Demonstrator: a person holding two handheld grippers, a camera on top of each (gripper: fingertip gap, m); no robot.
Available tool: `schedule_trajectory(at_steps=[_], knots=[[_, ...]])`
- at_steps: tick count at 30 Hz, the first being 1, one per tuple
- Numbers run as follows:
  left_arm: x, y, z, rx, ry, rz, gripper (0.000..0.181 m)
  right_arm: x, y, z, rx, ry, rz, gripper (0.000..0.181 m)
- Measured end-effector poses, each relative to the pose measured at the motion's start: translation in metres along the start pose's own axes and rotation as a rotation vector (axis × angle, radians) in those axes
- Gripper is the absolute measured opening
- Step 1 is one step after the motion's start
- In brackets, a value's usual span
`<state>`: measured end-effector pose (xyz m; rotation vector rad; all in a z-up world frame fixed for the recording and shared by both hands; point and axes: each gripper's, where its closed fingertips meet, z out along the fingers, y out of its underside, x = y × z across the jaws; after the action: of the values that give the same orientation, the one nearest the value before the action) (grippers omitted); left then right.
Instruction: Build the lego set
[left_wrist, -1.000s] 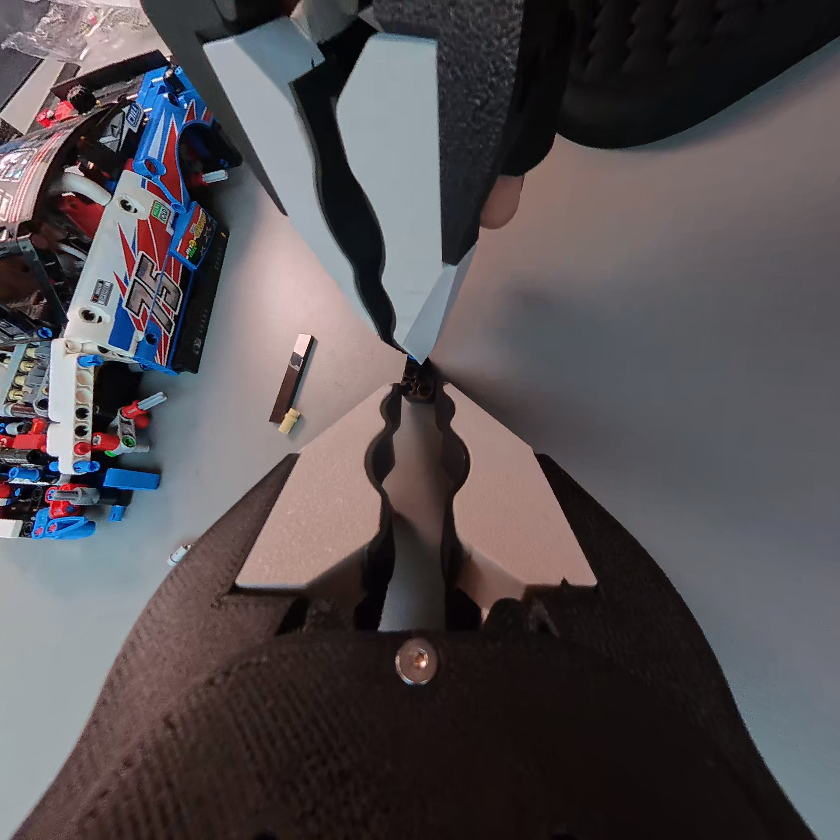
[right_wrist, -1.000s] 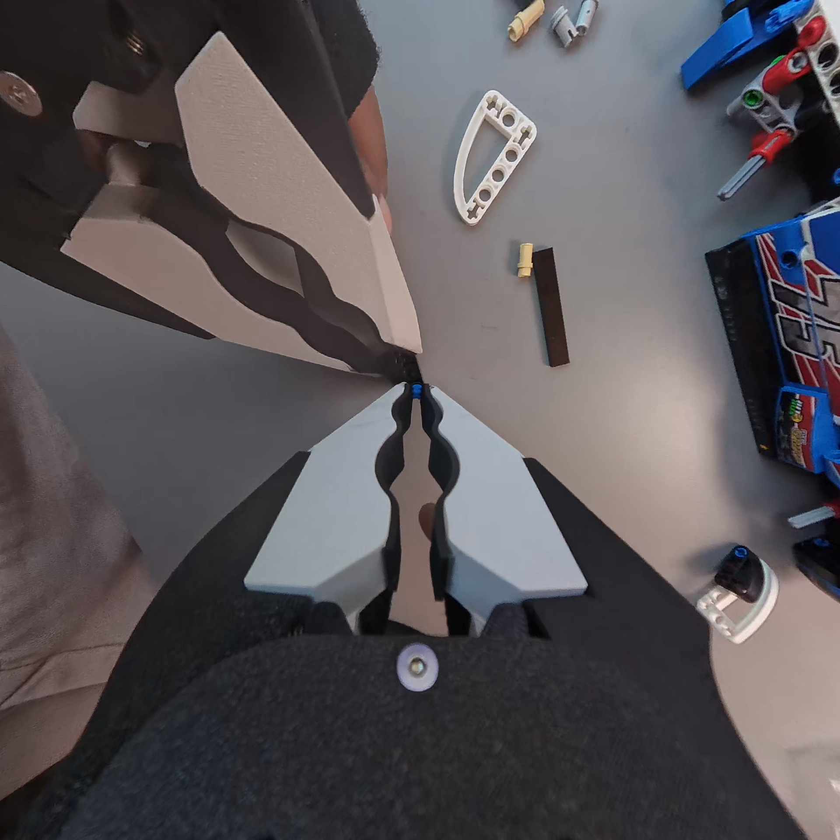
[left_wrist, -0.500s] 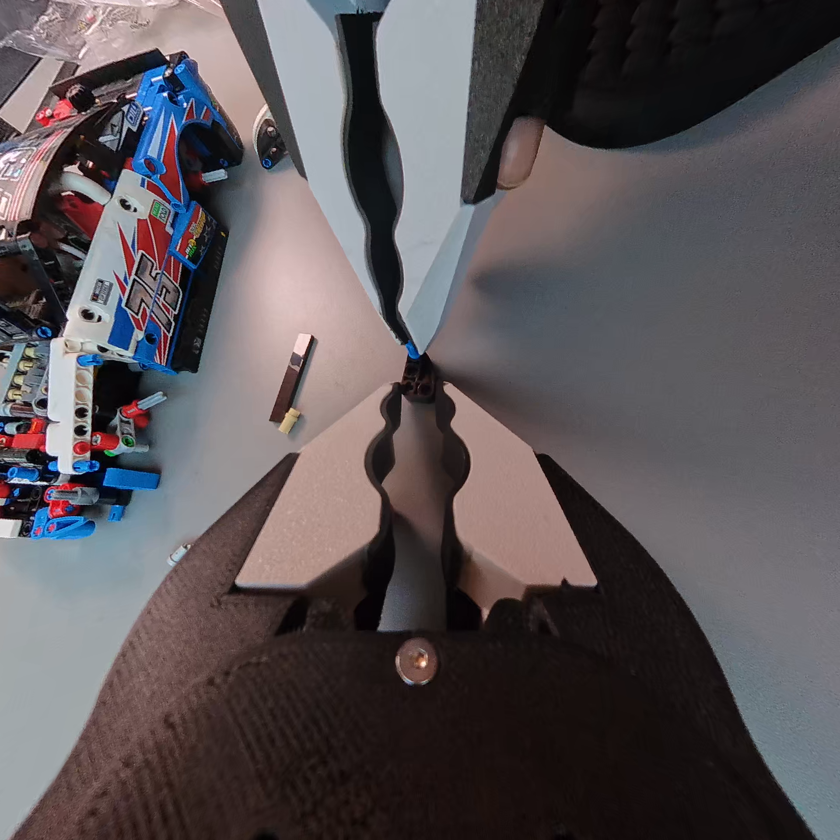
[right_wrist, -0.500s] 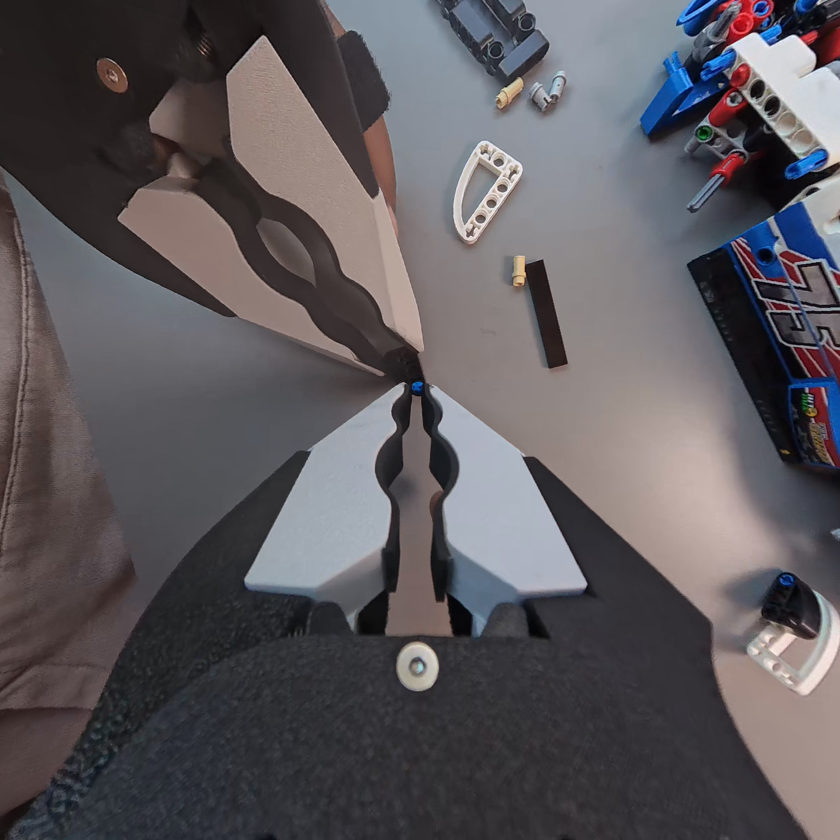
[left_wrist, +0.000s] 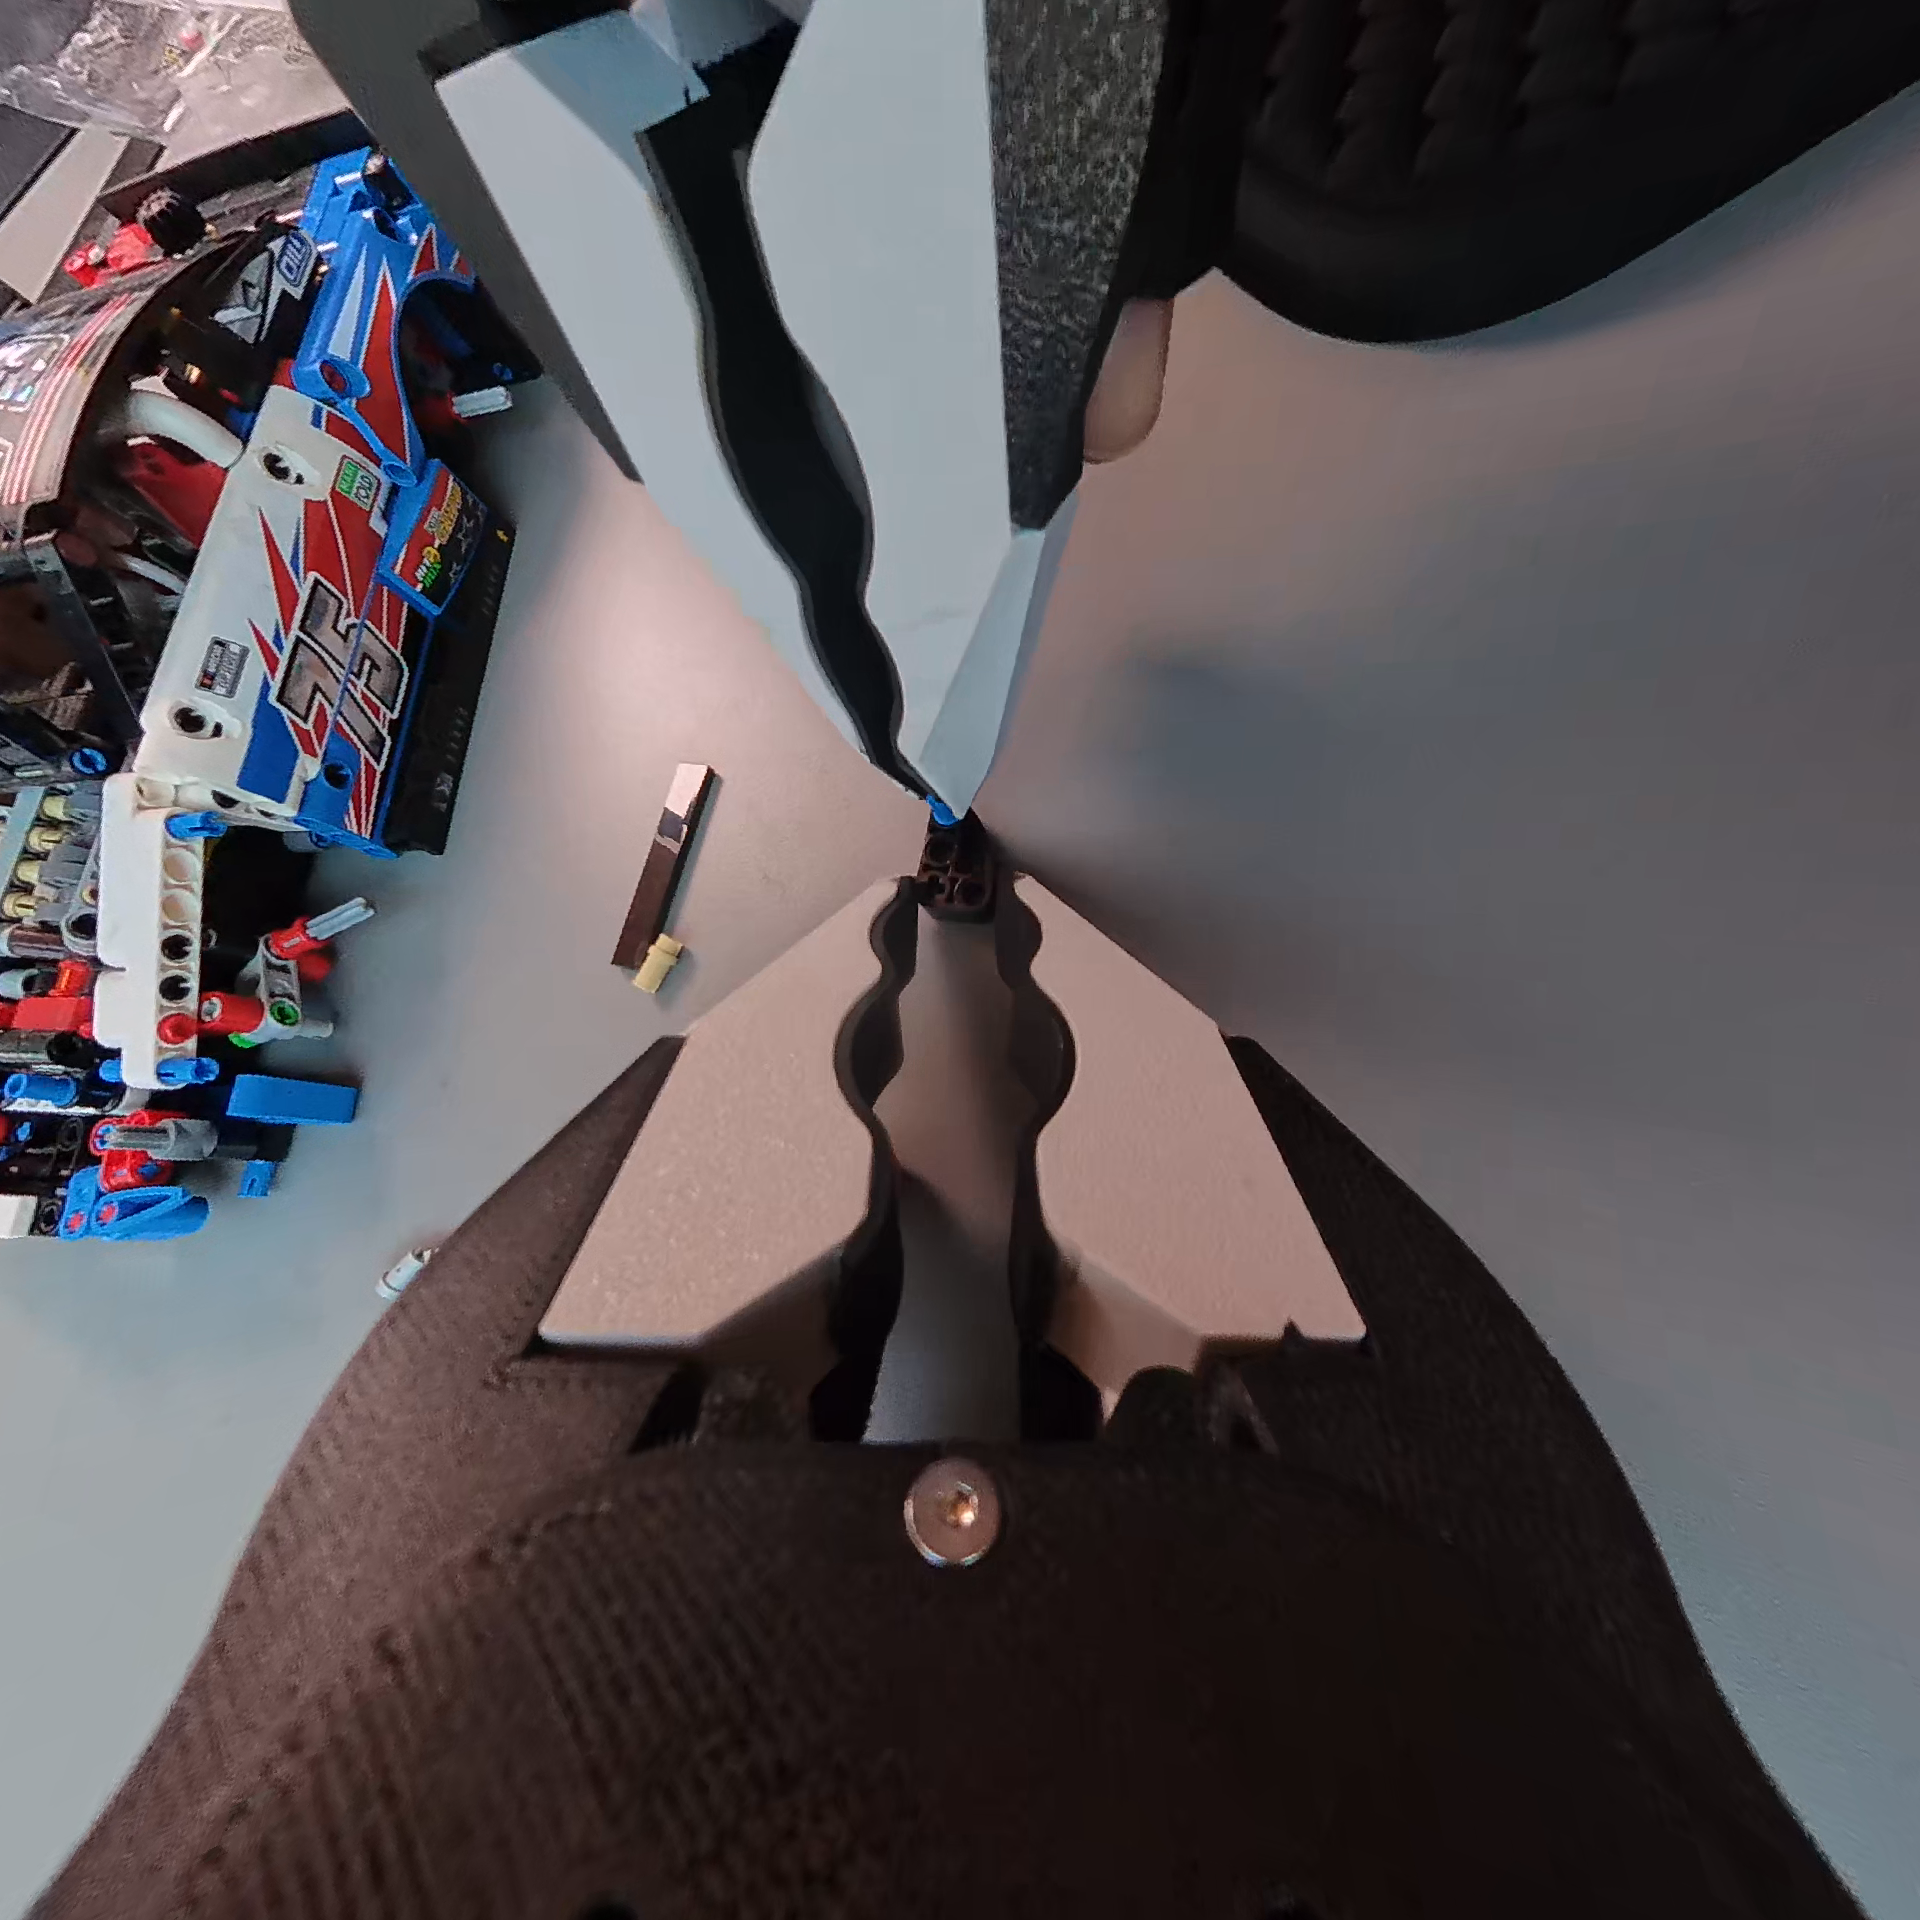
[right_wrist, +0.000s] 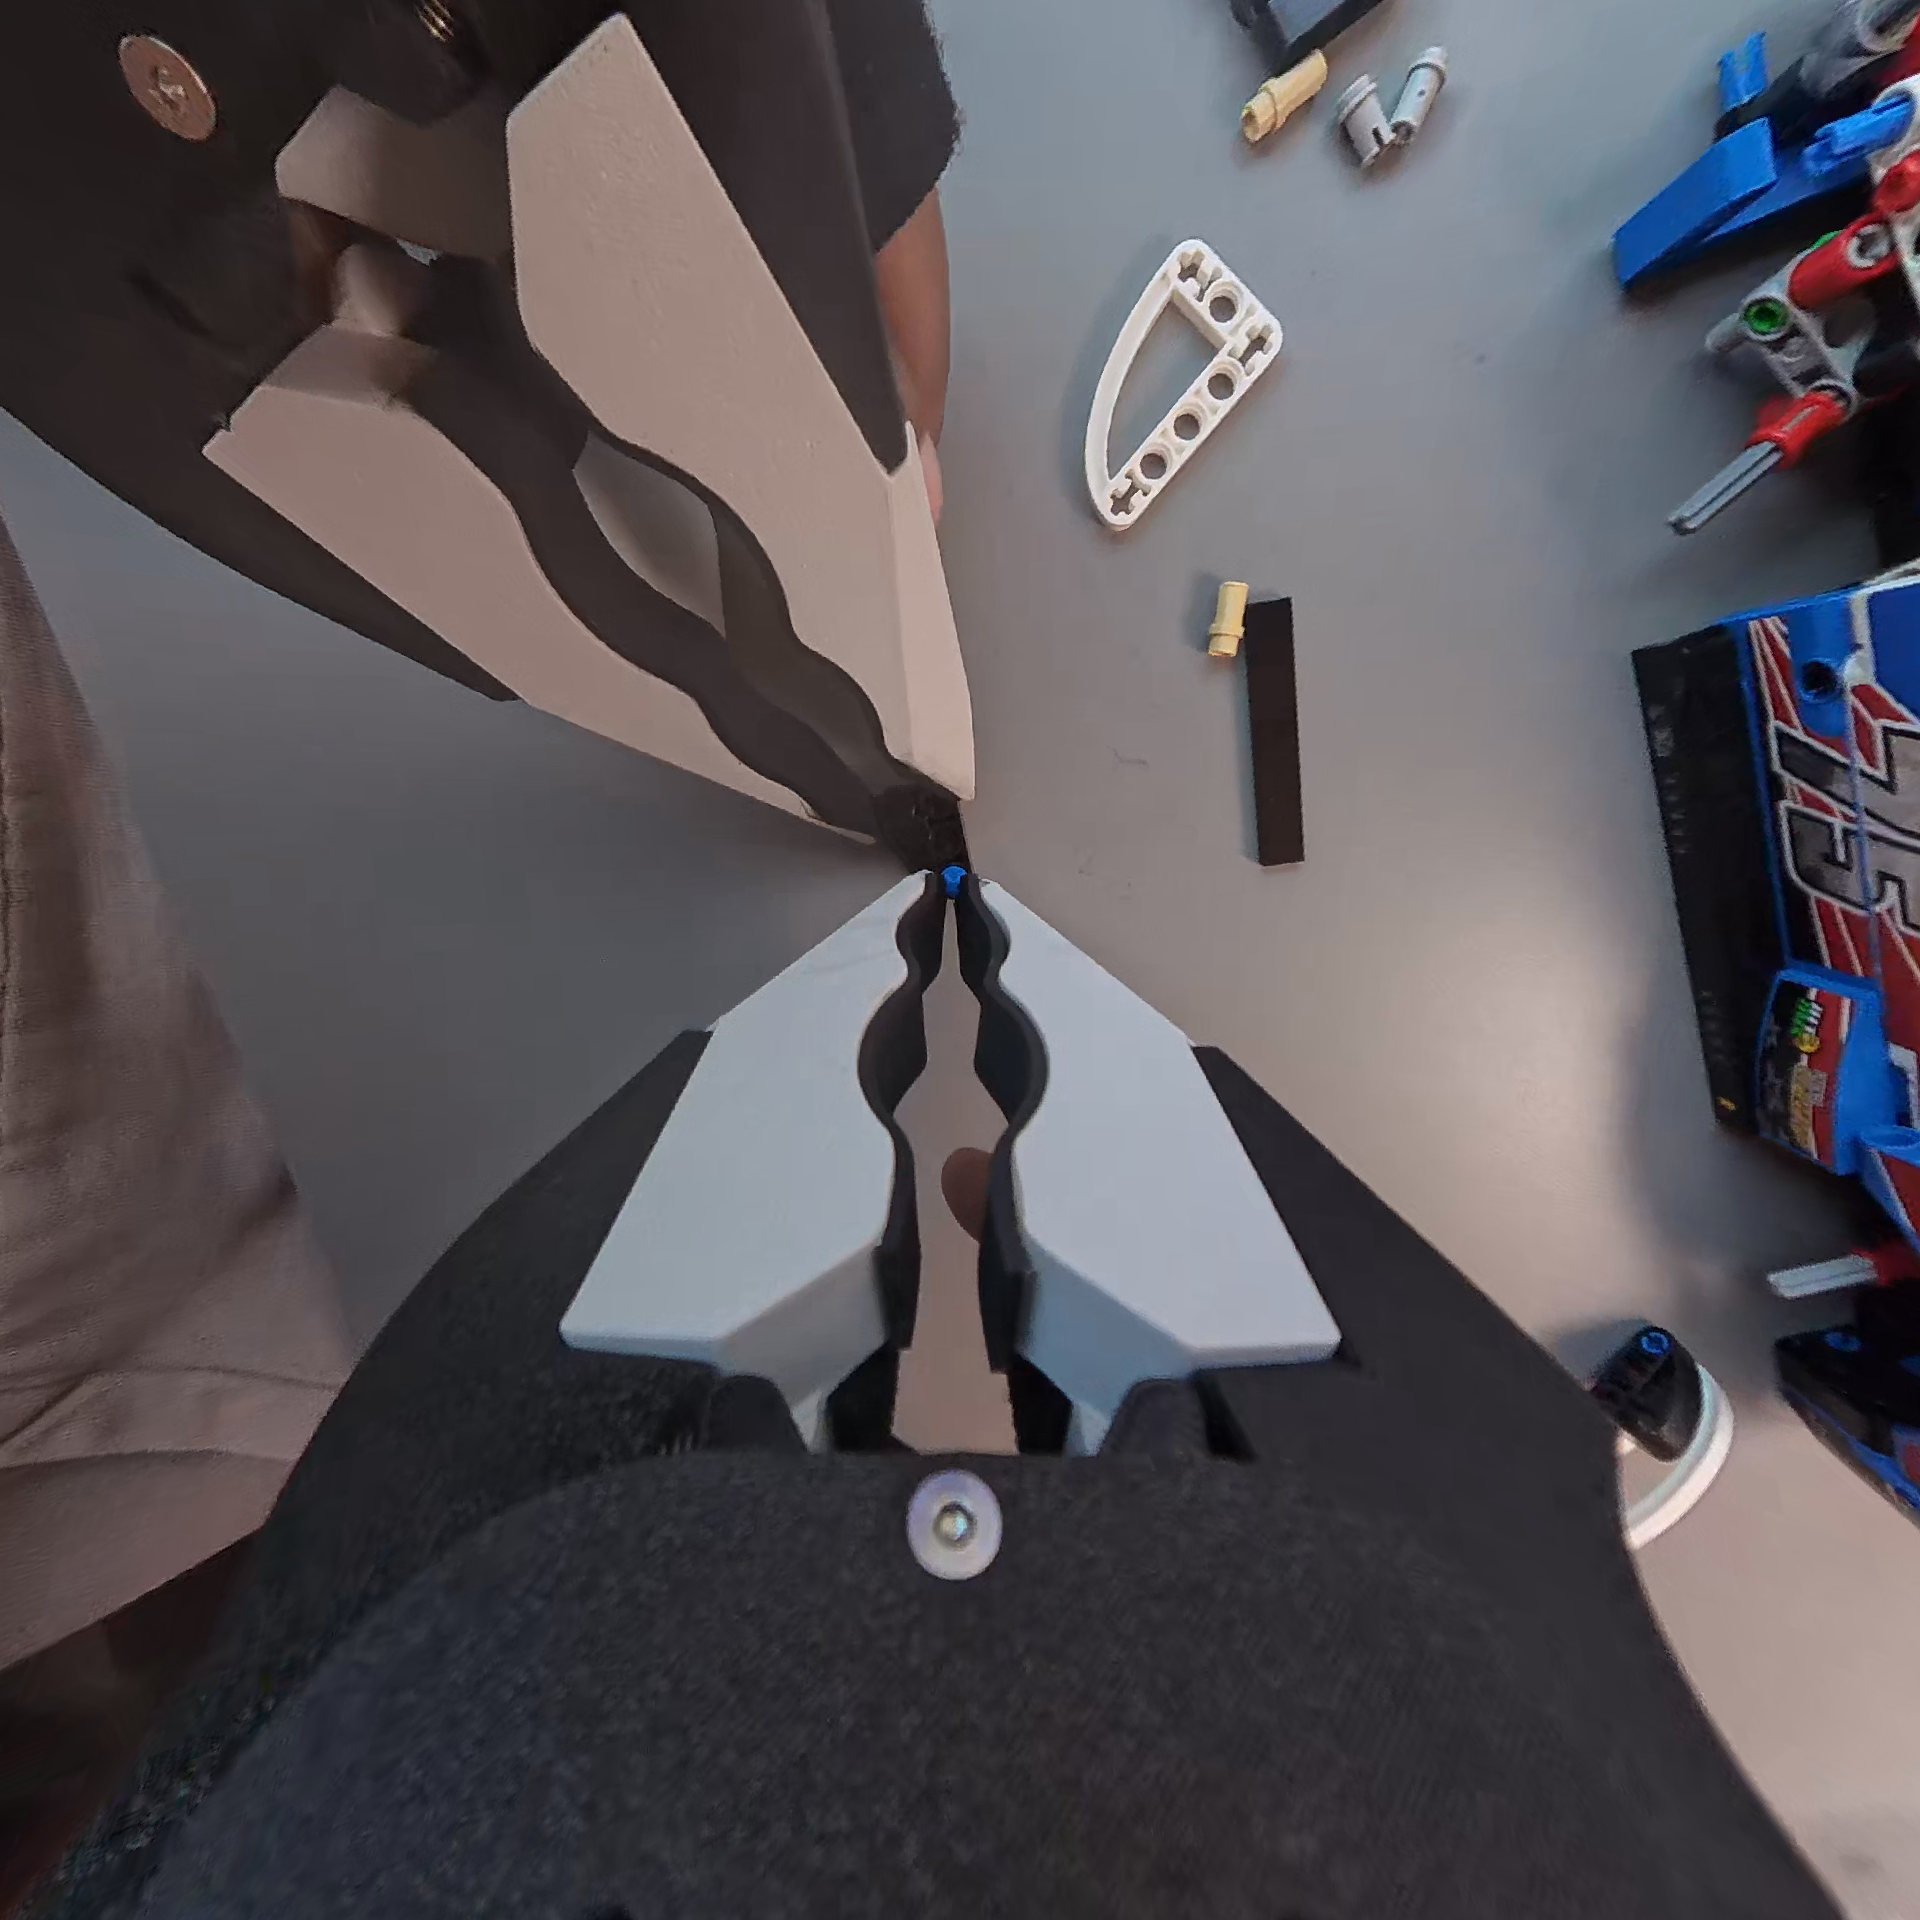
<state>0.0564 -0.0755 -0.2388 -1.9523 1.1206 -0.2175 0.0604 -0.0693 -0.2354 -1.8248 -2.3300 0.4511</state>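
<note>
My left gripper (left_wrist: 958, 891) is shut on a small black connector piece (left_wrist: 956, 871) with round holes, held above the grey table. My right gripper (right_wrist: 950, 885) is shut on a small blue pin (right_wrist: 950, 882). The two grippers meet tip to tip. In the left wrist view the right gripper (left_wrist: 940, 800) comes down from above with the blue pin (left_wrist: 940, 808) touching the top of the black piece. In the right wrist view the left gripper (right_wrist: 925, 816) reaches in from the upper left with the black piece (right_wrist: 920, 816) just above the pin.
A blue, white and red lego car (left_wrist: 301, 644) lies at the left, also at the right edge of the right wrist view (right_wrist: 1829, 914). A black flat bar (right_wrist: 1273, 727) with a tan pin (right_wrist: 1228, 618), a white curved panel (right_wrist: 1184, 395) and loose grey pins (right_wrist: 1387, 99) lie on the table.
The right gripper has tilted and shifted slightly against the left one, keeping the blue pin at the black piece. Both stay shut. The table parts have not moved.
</note>
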Motion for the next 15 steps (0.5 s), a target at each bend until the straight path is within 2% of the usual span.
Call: schedule_trajectory(at_steps=[1, 7, 11, 13, 15], knots=[[0.0, 0.0, 0.0, 0.0, 0.001, -0.001, 0.013, 0.0, 0.0, 0.0, -0.005, -0.001, -0.005, 0.0], [0.0, 0.0, 0.0, 0.002, 0.005, 0.003, 0.013, 0.0, -0.001, 0.0, 0.073, 0.046, 0.046, 0.0], [-0.002, 0.001, -0.001, -0.001, -0.002, 0.002, 0.013, 0.002, -0.005, -0.002, 0.195, 0.097, 0.038, 0.002], [-0.002, 0.002, -0.001, -0.002, -0.002, -0.005, 0.013, 0.002, -0.009, -0.006, 0.31, 0.086, 0.058, 0.015], [-0.003, 0.002, -0.002, -0.003, -0.002, -0.011, 0.013, 0.009, -0.009, -0.014, 0.4, 0.077, 0.115, 0.02]])
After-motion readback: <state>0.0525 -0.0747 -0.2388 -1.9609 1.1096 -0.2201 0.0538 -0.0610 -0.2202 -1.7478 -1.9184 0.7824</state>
